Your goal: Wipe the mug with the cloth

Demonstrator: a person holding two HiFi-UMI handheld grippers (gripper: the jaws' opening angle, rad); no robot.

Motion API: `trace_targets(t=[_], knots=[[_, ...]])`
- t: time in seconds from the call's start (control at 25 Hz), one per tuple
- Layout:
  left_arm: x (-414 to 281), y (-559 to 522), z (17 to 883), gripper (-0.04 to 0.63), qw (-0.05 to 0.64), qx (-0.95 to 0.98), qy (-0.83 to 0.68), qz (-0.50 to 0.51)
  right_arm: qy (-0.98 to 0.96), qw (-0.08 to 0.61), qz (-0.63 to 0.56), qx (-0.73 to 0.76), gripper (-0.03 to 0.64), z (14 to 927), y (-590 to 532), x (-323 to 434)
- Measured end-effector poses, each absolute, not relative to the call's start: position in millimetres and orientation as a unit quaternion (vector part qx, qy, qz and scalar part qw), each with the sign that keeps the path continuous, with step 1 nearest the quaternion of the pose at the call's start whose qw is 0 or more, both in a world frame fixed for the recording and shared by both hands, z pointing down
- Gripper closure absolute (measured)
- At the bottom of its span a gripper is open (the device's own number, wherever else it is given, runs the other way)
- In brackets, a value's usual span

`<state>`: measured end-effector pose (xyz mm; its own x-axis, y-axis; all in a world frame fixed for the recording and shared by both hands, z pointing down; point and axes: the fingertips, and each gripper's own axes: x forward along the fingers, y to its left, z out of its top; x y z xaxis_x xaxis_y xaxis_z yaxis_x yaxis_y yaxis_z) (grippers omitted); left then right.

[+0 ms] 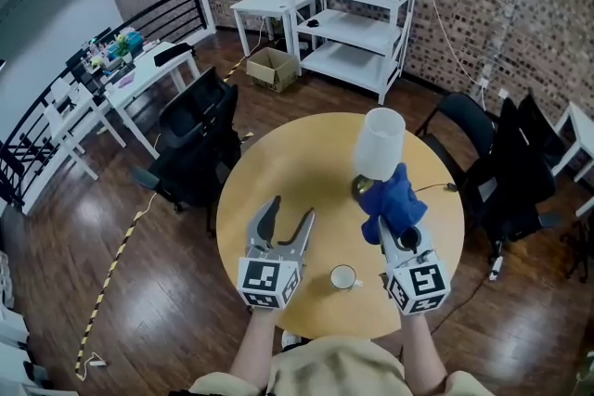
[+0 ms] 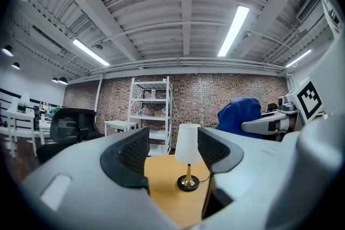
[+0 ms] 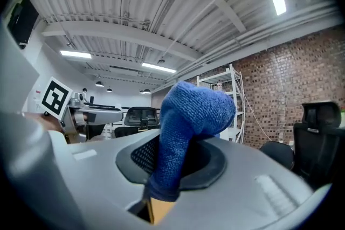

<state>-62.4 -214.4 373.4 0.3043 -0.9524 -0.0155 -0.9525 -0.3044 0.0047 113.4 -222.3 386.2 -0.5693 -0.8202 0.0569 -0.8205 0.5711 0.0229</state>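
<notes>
Forearms [image 1: 252, 343] of the person fill the bottom of the head view, each ending in a gripper with a marker cube. Held above the round wooden table [image 1: 243, 199], the left gripper [image 1: 290, 210] has its 2 jaws spread wide with nothing between them. On the other side, the right gripper [image 1: 388, 225] is clamped on a blue cloth [image 1: 394, 195], which bunches up out of its jaws. Between the 2 marker cubes in the picture, a white mug [image 1: 343, 277] stands upright on the table near its close edge, and neither pair of jaws is on it. Beyond the cloth, a lamp [image 1: 380, 142] with a white shade stands on the far half of the table. Black chairs [image 1: 195, 144] ring the table, and white shelving [image 1: 348, 23] stands against a brick wall.

From the left gripper view, the jaws are wide apart and empty. Through the gap, the lamp shows on its brass foot, well away on the tabletop. To the right is the other gripper with the blue cloth.

From the right gripper view, both pads press on the cloth, which rises as a thick fold and droops over at the top. The left gripper shows at the left.
</notes>
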Motion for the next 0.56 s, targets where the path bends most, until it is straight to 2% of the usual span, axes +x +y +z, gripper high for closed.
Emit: trace_targets(t=[0.56], knots=[[-63.3, -214.6, 363.6, 0.342, 0.021, -0.808, 0.589, 0.003, -0.880, 0.029, 0.005, 0.475, 0.535, 385.0, -221.8, 111.4]])
